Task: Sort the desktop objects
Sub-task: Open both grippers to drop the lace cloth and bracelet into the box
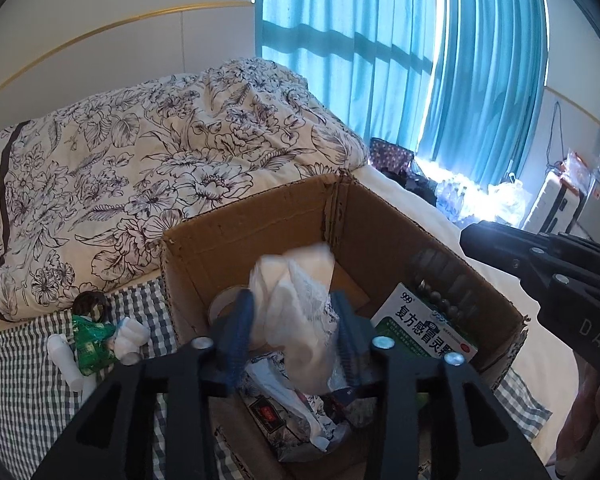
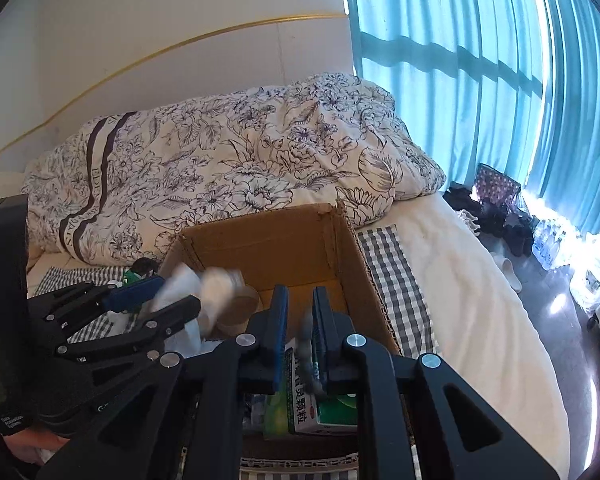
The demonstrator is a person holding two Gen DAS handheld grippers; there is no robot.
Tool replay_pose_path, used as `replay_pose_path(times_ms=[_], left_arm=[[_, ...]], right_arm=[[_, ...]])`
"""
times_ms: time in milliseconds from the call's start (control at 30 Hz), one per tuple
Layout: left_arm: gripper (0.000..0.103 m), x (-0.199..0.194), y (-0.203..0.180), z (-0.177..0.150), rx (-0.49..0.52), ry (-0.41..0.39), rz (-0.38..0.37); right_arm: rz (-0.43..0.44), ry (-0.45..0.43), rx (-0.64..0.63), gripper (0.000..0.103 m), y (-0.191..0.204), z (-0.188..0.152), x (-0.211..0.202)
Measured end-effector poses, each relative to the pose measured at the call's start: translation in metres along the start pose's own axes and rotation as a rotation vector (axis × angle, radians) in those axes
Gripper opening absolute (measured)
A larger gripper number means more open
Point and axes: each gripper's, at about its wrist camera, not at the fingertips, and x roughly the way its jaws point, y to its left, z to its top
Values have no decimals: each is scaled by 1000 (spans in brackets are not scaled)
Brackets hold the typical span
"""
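The crumpled white plastic bag (image 1: 300,312) is hanging between the blue pads of the left claw (image 1: 296,332), directly above the open cardboard box (image 1: 260,216), so it is evidently being carried to the box as the collecting place for the sorted things. The left claw is sitting partly closed, its two pads pinching the soft bundle from either side; the bag is bulging above and below the pads, which suggests a light squeeze on something that gives easily.

Inside the box, a green and white medicine carton (image 1: 424,328) is already lying against the right wall, with a roll of tape (image 2: 236,308) and some printed wrappers (image 1: 284,408) lower down. In the right wrist view the right claw (image 2: 300,340) is hovering over that carton, its fingers drawn close together with only a narrow gap; a blurred grey streak is showing in that gap, and I cannot tell whether it is a held item or something dropping.

To the left of the box, a green packet (image 1: 92,340) and a few small white bottles (image 1: 66,360) are lying on the checked cloth (image 1: 20,400), probably waiting their turn. The box and the cloth are resting on a bed, with a floral duvet (image 1: 140,168) bunched behind them and turquoise curtains (image 1: 380,60) beyond.
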Motion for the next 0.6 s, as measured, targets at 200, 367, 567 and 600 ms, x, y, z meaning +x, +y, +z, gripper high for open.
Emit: replay_pose_path(times_ms=[200, 367, 567, 600], left_arm=[[48, -15, 7, 4, -20, -21, 2], [48, -36, 16, 9, -27, -50, 7], [49, -71, 29, 14, -37, -93, 19], [49, -78, 33, 14, -41, -102, 21]], right_arm=[[-2, -50, -2, 42, 7, 10, -17], [-4, -85, -5, 42, 18, 18, -36], [-8, -119, -15, 42, 39, 28, -60], [-11, -125, -14, 46, 42, 29, -65]])
